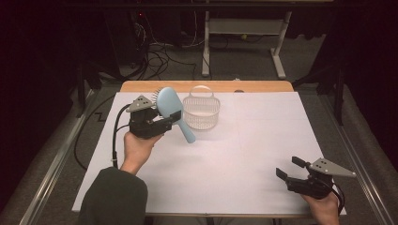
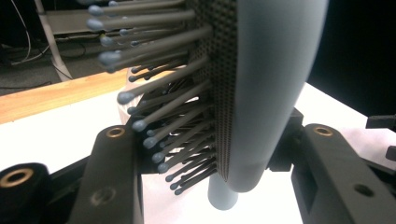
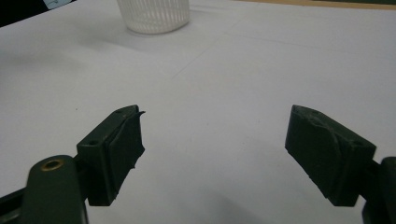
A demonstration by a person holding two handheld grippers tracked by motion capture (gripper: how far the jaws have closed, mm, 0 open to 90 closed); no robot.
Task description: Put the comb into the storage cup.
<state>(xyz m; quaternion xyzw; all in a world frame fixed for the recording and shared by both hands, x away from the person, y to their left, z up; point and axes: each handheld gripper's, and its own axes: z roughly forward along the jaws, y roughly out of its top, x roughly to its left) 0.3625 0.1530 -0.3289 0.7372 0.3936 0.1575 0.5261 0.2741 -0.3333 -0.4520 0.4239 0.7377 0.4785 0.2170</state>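
Note:
A light blue hairbrush (image 1: 172, 110) is held above the white table, head up and handle slanting down to the right. My left gripper (image 1: 170, 117) is shut on its head. Up close, the left gripper view has the blue back of the hairbrush (image 2: 271, 84) and grey bristles between the two black jaws. A white slatted basket (image 1: 201, 110) with a hoop handle stands just right of the brush. My right gripper (image 1: 290, 167) rests low at the table's front right, open, nothing between its fingers (image 3: 119, 149). The basket (image 3: 153, 14) stands far ahead in the right gripper view.
The table is covered with a white sheet (image 1: 263, 140), and a wooden edge (image 1: 206, 86) runs along its far side. Beyond it are a desk frame (image 1: 244, 42) and cables on the floor. Metal rails flank the table on both sides.

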